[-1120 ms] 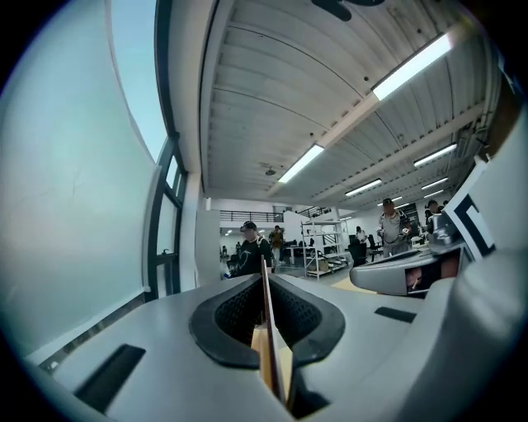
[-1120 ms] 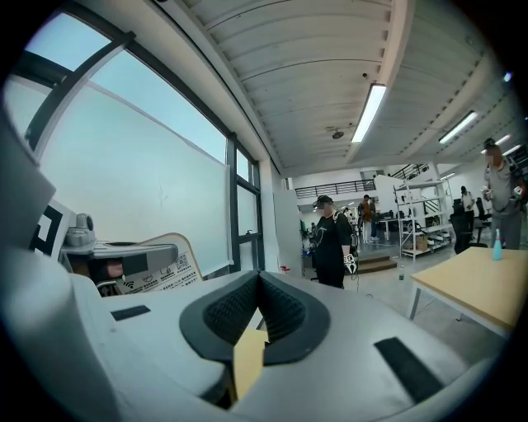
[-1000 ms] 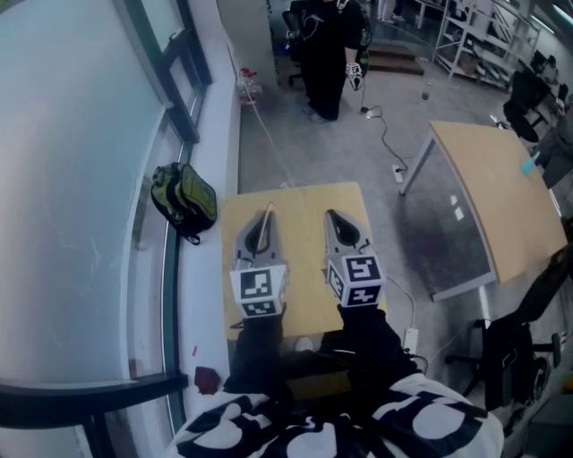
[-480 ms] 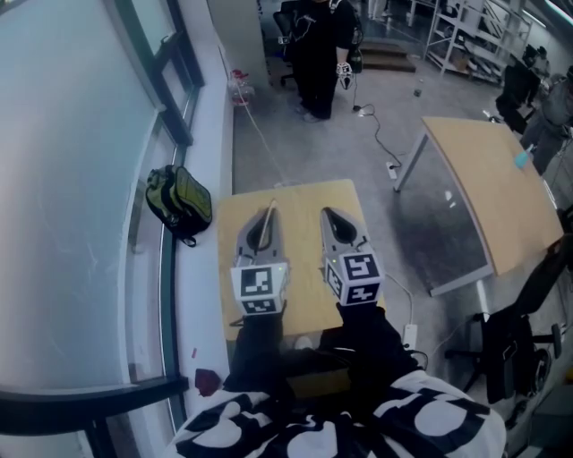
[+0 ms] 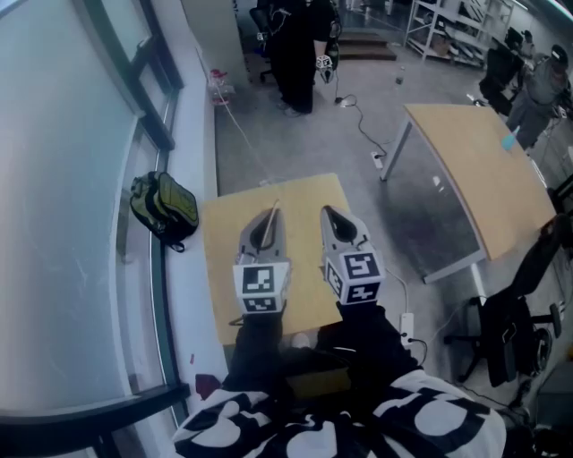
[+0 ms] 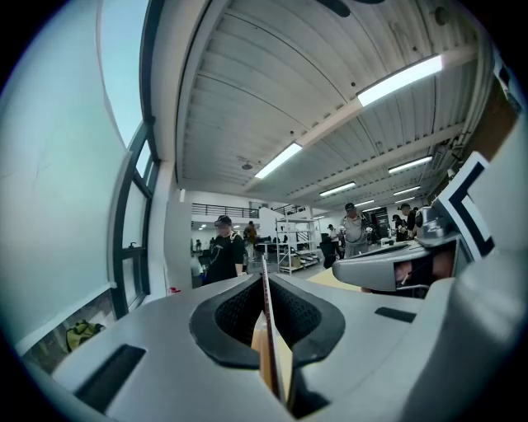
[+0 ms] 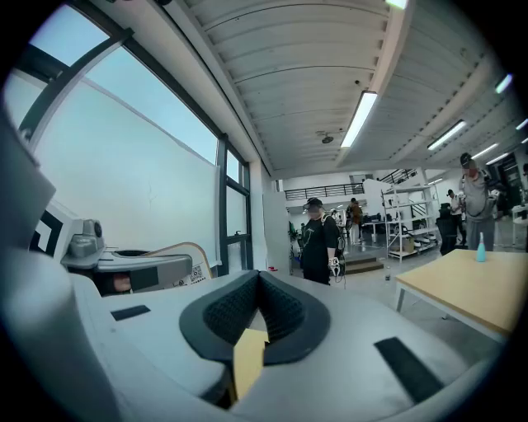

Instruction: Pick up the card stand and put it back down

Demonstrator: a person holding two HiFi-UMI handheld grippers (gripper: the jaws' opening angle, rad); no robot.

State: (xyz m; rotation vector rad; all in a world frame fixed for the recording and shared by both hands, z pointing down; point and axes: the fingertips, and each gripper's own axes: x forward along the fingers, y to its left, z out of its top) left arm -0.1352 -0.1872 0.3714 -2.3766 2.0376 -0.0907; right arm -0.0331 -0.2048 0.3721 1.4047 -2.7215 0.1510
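Two claws: the left claw (image 5: 267, 220) and the right claw (image 5: 331, 216) sit side by side over the small square light-wood table (image 5: 219, 268), with a strip of bare wood between them.
Left claw: clenched on the thin flat card stand with a rounded top (image 6: 264, 265), which stands on edge between the pads.
Card stand: held off the table. Its narrow edge pokes just past the left claw's tips in the head view. In the right gripper view it is a pale panel (image 7: 176, 260) rising above the left claw.
Right claw: closed, pads meeting at the tips (image 7: 258, 277), with nothing between them.
Table edges: both claw tips lie inside the far edge. The left edge runs close to the white window ledge (image 5: 183, 295). The right edge faces the grey concrete floor (image 5: 358, 152).
Open room: bare floor spreads ahead and to the right. A larger wood table on metal legs (image 5: 474, 170) stands well apart to the right. A black office chair (image 5: 510, 331) stands near the lower right.
Left side: a tall glass window wall (image 5: 63, 197), with a green and black backpack (image 5: 164, 207) on the ledge beside the table.
Floor: a loose cable (image 5: 363, 125) trails across it.
Room: a person in dark clothes (image 5: 295, 45) stands beyond the table, with metal shelving (image 5: 439, 27) at the back.
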